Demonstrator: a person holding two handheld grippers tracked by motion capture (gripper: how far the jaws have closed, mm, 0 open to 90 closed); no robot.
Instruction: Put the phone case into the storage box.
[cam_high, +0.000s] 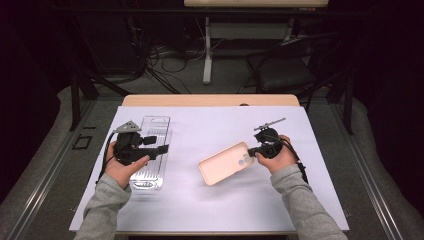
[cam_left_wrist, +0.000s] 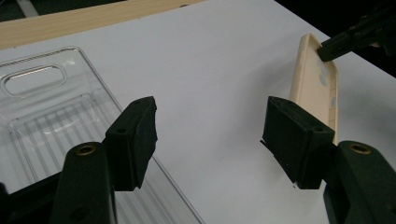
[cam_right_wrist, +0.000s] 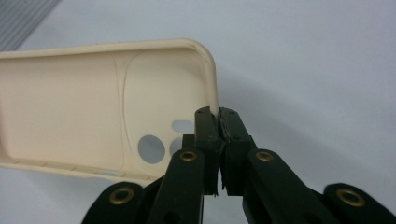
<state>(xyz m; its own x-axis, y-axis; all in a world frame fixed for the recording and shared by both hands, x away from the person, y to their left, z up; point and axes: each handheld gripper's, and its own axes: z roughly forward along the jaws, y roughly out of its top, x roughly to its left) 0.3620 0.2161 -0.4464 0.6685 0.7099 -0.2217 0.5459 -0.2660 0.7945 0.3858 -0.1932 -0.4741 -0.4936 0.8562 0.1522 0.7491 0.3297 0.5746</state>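
Observation:
A cream phone case (cam_high: 225, 162) lies tilted over the white sheet at centre right, its hollow side showing with the camera holes (cam_right_wrist: 152, 148). My right gripper (cam_high: 252, 151) is shut on the case's end wall beside those holes, and the pinch is plain in the right gripper view (cam_right_wrist: 218, 116). Across the sheet, the left gripper view shows the same case (cam_left_wrist: 313, 79) and that gripper (cam_left_wrist: 336, 44) on its far end. My left gripper (cam_high: 161, 146) hovers over a clear plastic tray (cam_high: 150, 125), open, with nothing between its pads (cam_left_wrist: 137, 140).
The clear ribbed tray (cam_left_wrist: 42, 126) lies lengthwise on the left of the white sheet (cam_high: 210, 200), which covers a wooden table (cam_high: 210, 100). Behind the table are a dark chair (cam_high: 285, 70), a desk leg (cam_high: 206, 55) and floor cables.

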